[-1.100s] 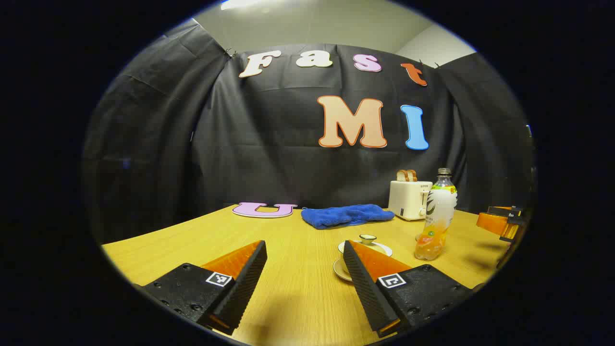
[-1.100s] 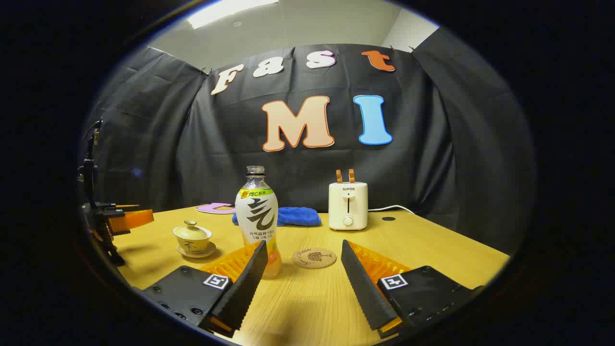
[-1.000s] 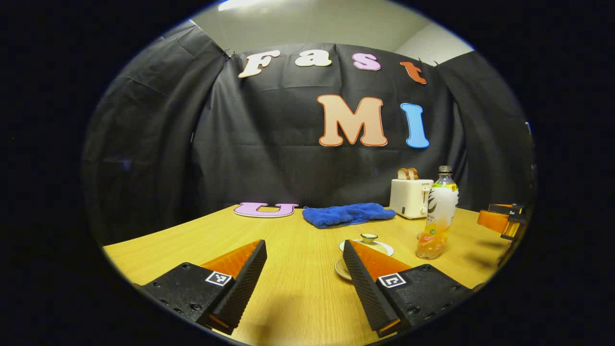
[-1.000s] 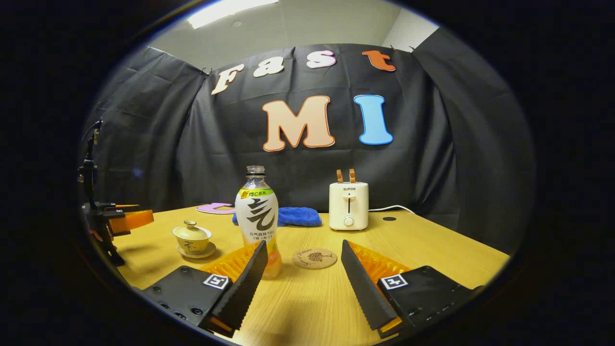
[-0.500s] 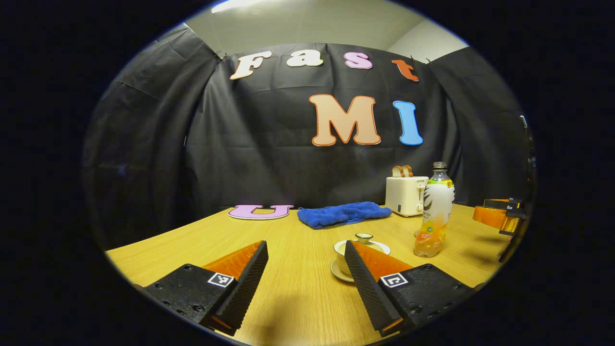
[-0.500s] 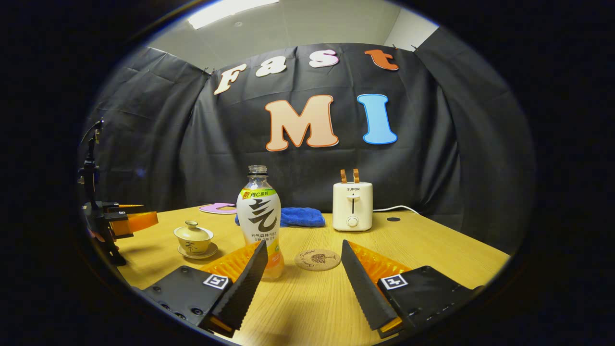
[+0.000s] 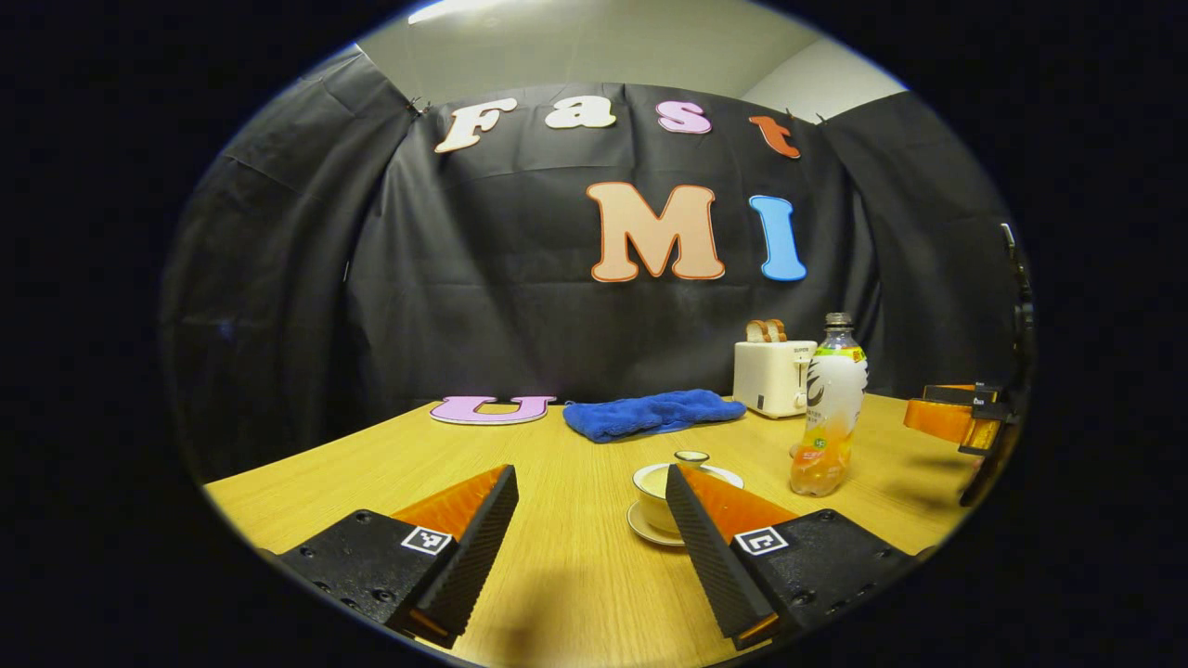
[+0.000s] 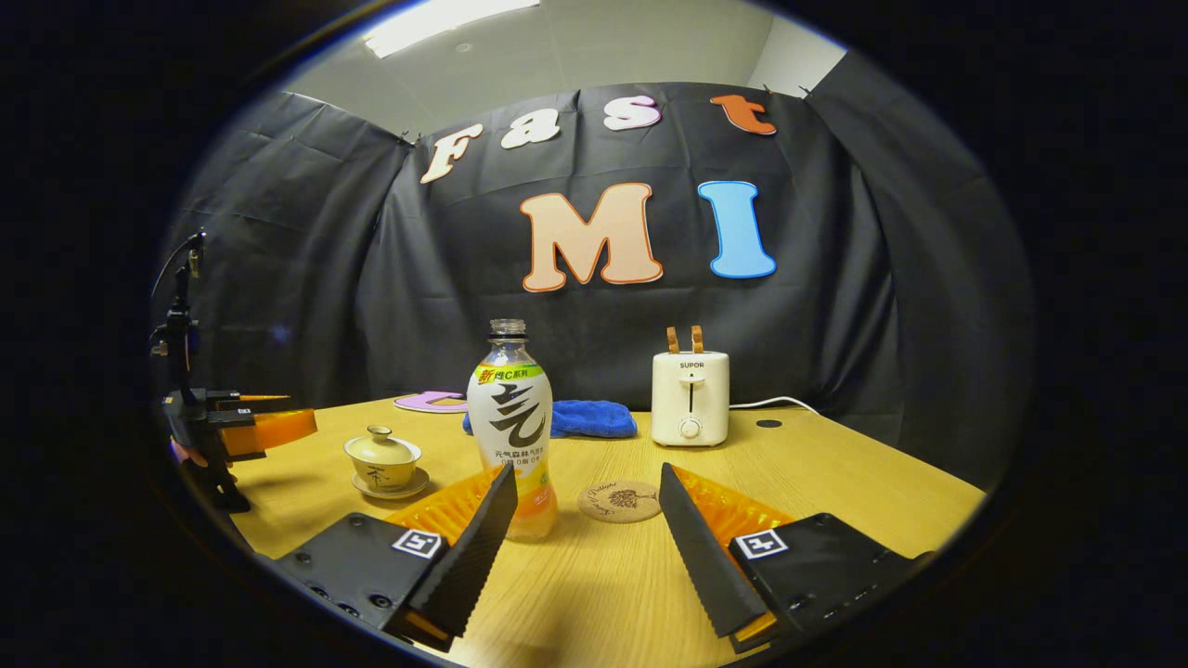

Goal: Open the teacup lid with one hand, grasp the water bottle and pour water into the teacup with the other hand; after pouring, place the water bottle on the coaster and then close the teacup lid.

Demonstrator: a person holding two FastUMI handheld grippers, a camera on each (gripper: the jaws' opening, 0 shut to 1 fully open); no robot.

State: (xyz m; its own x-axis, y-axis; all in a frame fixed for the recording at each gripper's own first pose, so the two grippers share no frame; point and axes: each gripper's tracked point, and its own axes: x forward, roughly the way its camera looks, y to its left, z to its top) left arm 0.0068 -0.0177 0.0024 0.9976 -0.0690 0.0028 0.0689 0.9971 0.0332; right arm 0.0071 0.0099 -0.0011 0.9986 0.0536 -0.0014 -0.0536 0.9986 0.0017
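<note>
While both claws stand wide and hold nothing, the entry reads thus: teacup (image 8: 382, 469), glazed ceramic on a saucer, lid (image 8: 381, 448) on, likely brittle and slick; best taken by the small knob (image 7: 690, 456) atop the lid, gently; water bottle (image 8: 513, 429), thin plastic, uncapped, liquid low in it, so probably light, yielding and easy to tip; best gripped round the labelled middle.

Placement from the water bottle: teacup to its left on the bench (image 8: 835, 482); coaster (image 8: 619, 500) just beside its right; toaster (image 8: 689, 397) and blue cloth (image 8: 585, 417) behind.

Left claw (image 7: 590, 520): teacup half hidden behind its right finger; right claw (image 8: 587, 524): shows the coaster and the teacup whole.
</note>
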